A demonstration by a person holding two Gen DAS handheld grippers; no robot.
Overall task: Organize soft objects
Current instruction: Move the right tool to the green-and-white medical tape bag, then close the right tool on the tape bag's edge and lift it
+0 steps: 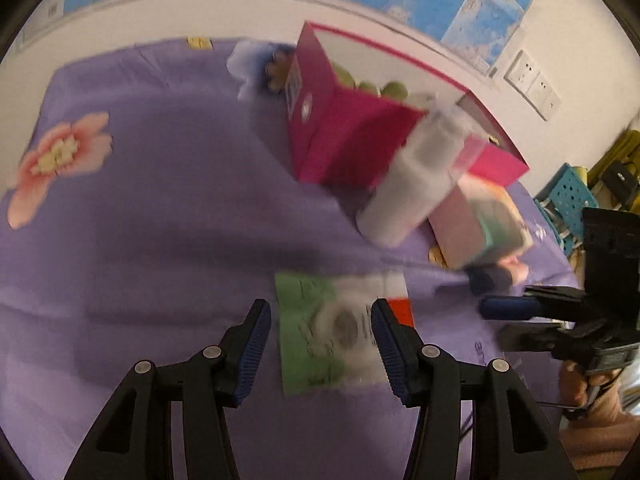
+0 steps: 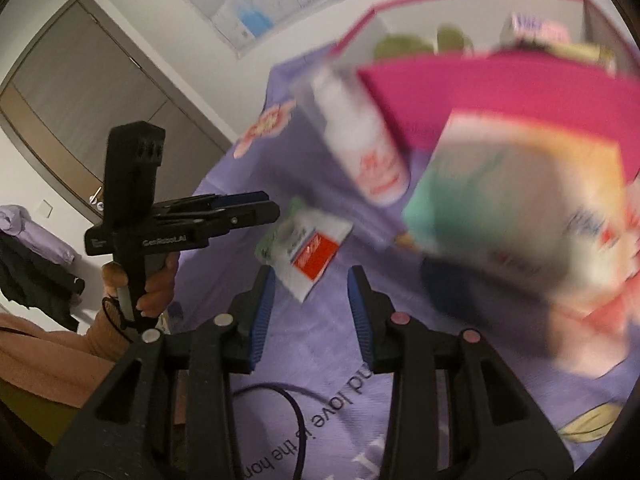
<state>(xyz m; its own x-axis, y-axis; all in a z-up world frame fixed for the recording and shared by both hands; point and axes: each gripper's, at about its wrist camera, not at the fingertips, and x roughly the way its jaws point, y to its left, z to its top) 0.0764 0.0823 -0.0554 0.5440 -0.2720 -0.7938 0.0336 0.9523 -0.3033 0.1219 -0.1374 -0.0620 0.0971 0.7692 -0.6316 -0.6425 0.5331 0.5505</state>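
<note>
Left gripper (image 1: 322, 350) first: fingers spread, nothing pinched, hanging over the flat green-and-white tissue packet (image 1: 332, 336) that lies on the purple bedsheet (image 1: 160, 200) between the pads, pads clear of it by the look of things. Right gripper (image 2: 312, 312), same story: fingers apart and empty, with that same packet (image 2: 306, 248) just beyond the tips at twelve o'clock.

Moving outward: at one o'clock from the left gripper a white roll (image 1: 416, 176) leans against the open pink box (image 1: 348, 140), and a pastel-coloured pack (image 1: 488, 220) sits just beside the roll at three o'clock of it. Everything is blurred, so labels are unreadable.

Progress, as I judge it: partly done. Some greenish items (image 1: 380, 86) already sit inside the box; the right wrist view also shows something purple and white (image 2: 532, 28) at its far rim, too blurred to name. Still outside: the packet, the roll, the pack.

The count: two grippers, one box, one flat packet, one roll, one pastel pack. The green items inside look like two or three, though I cannot tell exactly.
</note>
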